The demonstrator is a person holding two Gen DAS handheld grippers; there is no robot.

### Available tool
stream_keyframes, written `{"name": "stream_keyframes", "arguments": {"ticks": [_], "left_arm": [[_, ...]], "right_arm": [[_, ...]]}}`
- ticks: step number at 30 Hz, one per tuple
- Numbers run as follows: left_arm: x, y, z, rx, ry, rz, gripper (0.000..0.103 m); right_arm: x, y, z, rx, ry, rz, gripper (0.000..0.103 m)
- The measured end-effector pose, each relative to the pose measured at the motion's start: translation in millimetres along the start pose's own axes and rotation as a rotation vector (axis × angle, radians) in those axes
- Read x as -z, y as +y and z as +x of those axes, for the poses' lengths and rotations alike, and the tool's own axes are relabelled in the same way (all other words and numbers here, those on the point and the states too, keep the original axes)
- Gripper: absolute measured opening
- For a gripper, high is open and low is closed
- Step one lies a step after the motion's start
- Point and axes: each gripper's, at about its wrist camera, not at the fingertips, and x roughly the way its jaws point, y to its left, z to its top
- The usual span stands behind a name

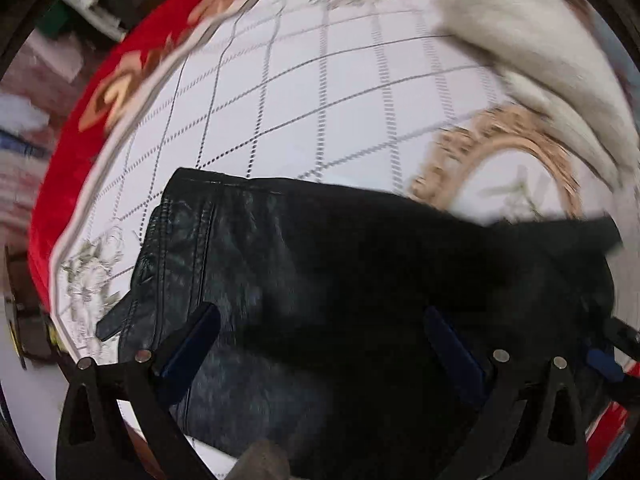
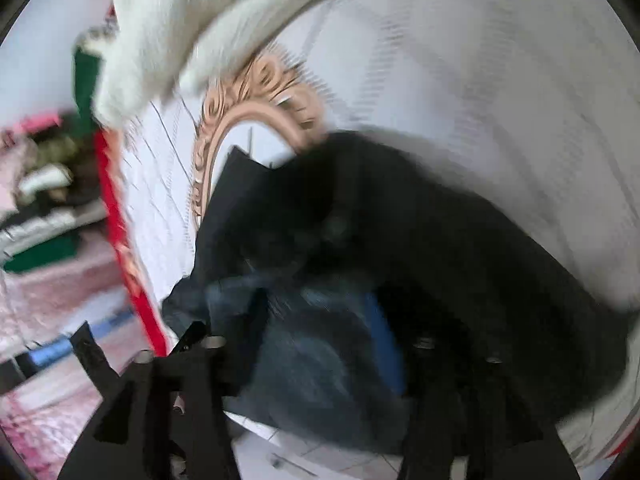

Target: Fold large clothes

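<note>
Below my left gripper [image 1: 320, 344], jaws apart and empty, the black leather garment [image 1: 320, 264] lies folded; my right gripper [image 2: 316, 328], blurred, could snag and undo it

Black leather garment [image 1: 304, 264] lying on white grid-patterned cloth with red border [image 1: 320, 80], stitched end toward cloth's left edge. Left gripper [image 1: 320, 328] hovering above garment, dark blue fingers [image 1: 192, 344] spread apart, nothing between. Fluffy white garment [image 1: 532, 48] lying near far right corner, blurred.
</note>
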Motion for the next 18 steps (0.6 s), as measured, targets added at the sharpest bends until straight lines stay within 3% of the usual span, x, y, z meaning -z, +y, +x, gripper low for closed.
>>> {"name": "stream_keyframes", "arguments": {"ticks": [2,4,7,14,18], "left_arm": [[18,-16,-6,0.001,-0.009,0.047,0.103],[28,-40,4,0.005,0.033,0.085,0.103],[35,-50,30,0.013,0.081,0.081,0.103],[41,-46,32,0.052,0.084,0.07,0.103],[28,-40,39,0.058,0.094,0.069,0.103]], "right_arm": [[31,-37,-29,-0.008,-0.069,0.056,0.063],[57,-68,-45,-0.009,-0.121,0.114,0.066],[91,-108,-60,-0.112,-0.179,0.179,0.066],[115,-121,-62,-0.175,-0.252,0.268,0.066],[127,-131,-50,-0.162,-0.229,0.307,0.066]]}}
